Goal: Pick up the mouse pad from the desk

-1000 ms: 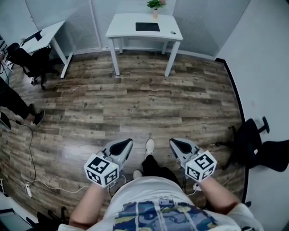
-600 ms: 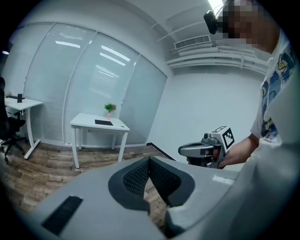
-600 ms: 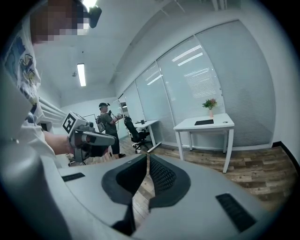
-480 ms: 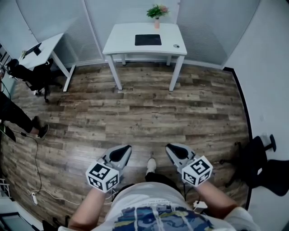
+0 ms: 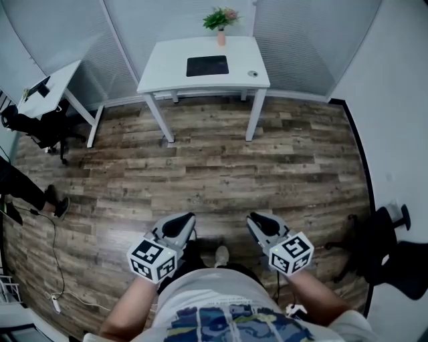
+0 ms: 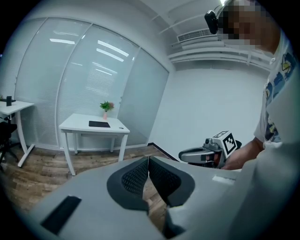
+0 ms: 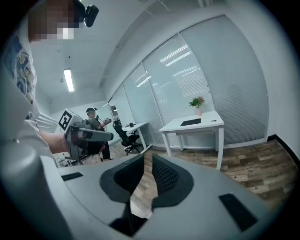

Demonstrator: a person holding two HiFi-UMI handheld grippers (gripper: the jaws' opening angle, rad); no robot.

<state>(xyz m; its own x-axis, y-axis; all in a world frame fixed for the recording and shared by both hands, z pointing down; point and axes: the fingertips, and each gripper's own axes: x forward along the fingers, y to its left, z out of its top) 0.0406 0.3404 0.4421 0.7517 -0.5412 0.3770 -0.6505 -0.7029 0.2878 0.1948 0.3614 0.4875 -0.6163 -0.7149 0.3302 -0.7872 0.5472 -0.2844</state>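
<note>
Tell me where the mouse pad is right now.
In the head view, the black mouse pad lies flat on the white desk at top centre, just this side of the potted plant, with a small round object to its right.

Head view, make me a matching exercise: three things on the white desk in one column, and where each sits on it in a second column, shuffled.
Things:
1. mouse pad
2. plant
3. small round thing

Places on the desk:
A. at the back edge
B. near the right edge
C. in the middle

Pairs: 1-C, 2-A, 3-B
</note>
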